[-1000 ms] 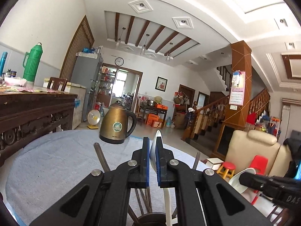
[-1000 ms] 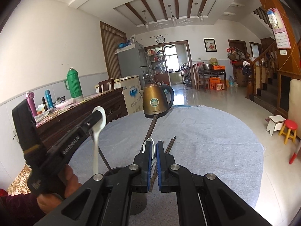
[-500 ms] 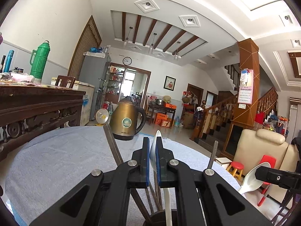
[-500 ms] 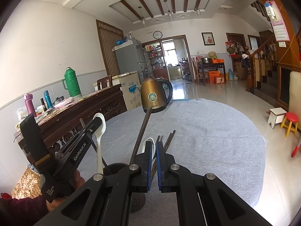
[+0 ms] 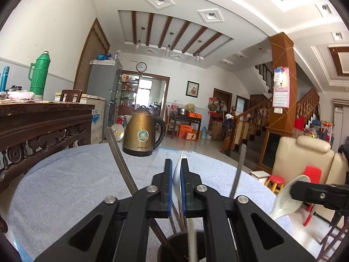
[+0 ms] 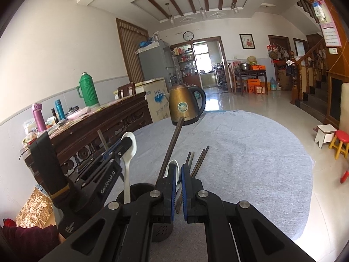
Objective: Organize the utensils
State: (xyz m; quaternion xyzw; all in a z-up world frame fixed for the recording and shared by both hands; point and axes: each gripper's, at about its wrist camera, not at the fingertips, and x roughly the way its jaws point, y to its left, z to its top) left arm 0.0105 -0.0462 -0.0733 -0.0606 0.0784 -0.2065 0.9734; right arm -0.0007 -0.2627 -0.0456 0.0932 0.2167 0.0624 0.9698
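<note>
My left gripper (image 5: 177, 182) is shut on a white spoon (image 5: 179, 170) whose handle reaches down into a dark perforated utensil holder (image 5: 174, 243). It also shows in the right wrist view (image 6: 128, 140), with that spoon (image 6: 128, 152) going into the holder (image 6: 160, 232). My right gripper (image 6: 178, 174) is shut on a second white spoon (image 6: 173, 163), just right of the holder; this spoon (image 5: 288, 198) shows at the right of the left wrist view. Dark chopsticks (image 6: 172, 144) stand in the holder.
The round table carries a grey cloth (image 6: 250, 152). A brass kettle (image 6: 185, 104) stands at its far side. More chopsticks (image 6: 197, 162) lie on the cloth ahead of my right gripper. A carved wooden sideboard (image 6: 98, 126) with bottles stands to the left.
My left gripper has lowered its spoon, handle first, into the holder. My right gripper with its spoon has come closer to the holder.
</note>
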